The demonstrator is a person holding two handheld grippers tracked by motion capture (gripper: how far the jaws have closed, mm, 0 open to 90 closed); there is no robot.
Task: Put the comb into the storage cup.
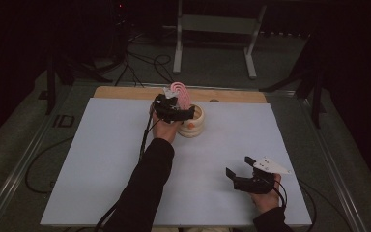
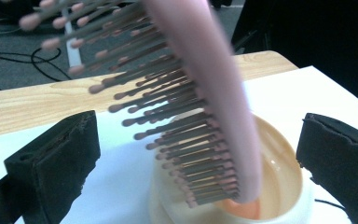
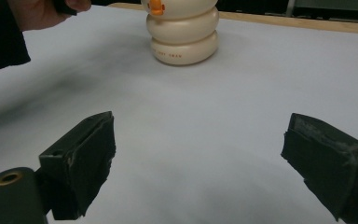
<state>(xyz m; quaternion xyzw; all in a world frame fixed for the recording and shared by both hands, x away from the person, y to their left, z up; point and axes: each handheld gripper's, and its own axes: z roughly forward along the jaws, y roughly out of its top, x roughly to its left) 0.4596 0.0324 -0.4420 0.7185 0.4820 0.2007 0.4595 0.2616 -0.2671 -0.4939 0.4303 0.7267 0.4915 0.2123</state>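
— Inside the cream holder, what stands there?

— A pink hairbrush, handle end down in the cup and its head leaning up out of it, bristles facing the left side of the left gripper view. In the high view the hairbrush head rises above the holder near the far edge of the table.

— Is the left gripper gripping it?

— No. Its two black fingers are spread wide, one on each side of the brush, and neither pad touches it. The brush stands between them, released.

— What does the holder look like from the side?

— From the right gripper view it is a stack of rounded cream rings with a small orange mark near the top, sitting on the white sheet that covers the table.

— And the right gripper?

— It sits near the front right part of the table, well apart from the holder. Its fingers are parted wide too, with nothing between them but bare white sheet.
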